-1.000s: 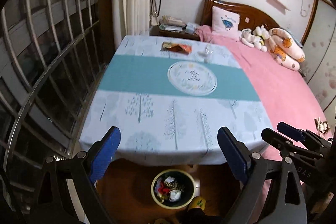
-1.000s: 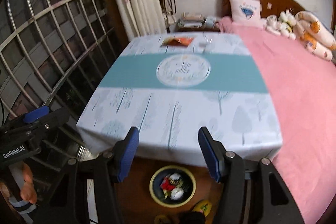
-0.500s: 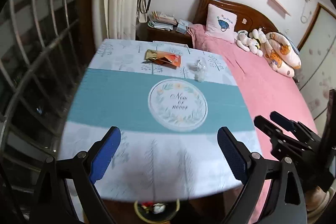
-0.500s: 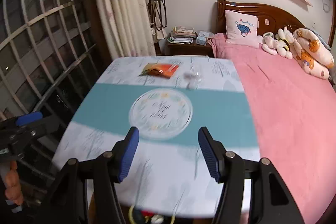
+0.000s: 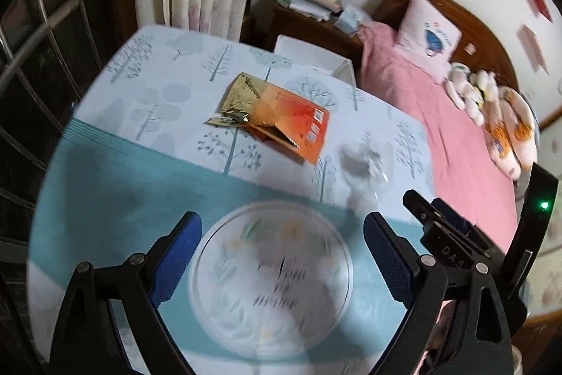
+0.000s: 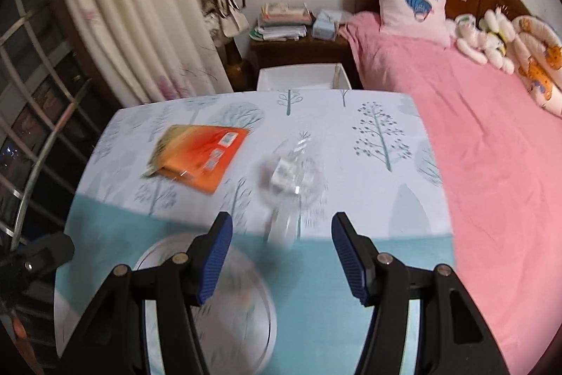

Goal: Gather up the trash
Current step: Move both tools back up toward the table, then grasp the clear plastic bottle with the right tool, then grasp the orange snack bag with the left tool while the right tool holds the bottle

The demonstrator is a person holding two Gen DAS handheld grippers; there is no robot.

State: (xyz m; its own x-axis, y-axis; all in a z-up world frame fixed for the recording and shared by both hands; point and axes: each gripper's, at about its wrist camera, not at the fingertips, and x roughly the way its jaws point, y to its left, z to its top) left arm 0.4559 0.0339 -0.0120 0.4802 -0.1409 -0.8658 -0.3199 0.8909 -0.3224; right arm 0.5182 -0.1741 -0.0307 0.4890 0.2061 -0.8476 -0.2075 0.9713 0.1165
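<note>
Trash: orange wrapper (image 5: 281, 120) with gold foil, label print too blurred to read, lay on worktop (image 6: 379, 171) beside crumpled clear plastic (image 6: 293, 174). Left gripper (image 5: 282, 255) and right gripper (image 6: 281, 255) hung above, jaws apart, empty. Right gripper's body read "DAS".

Left gripper (image 5: 282, 243) and right gripper (image 6: 282, 243), jaws apart and empty, angle downward above the table (image 6: 386, 217).
</note>
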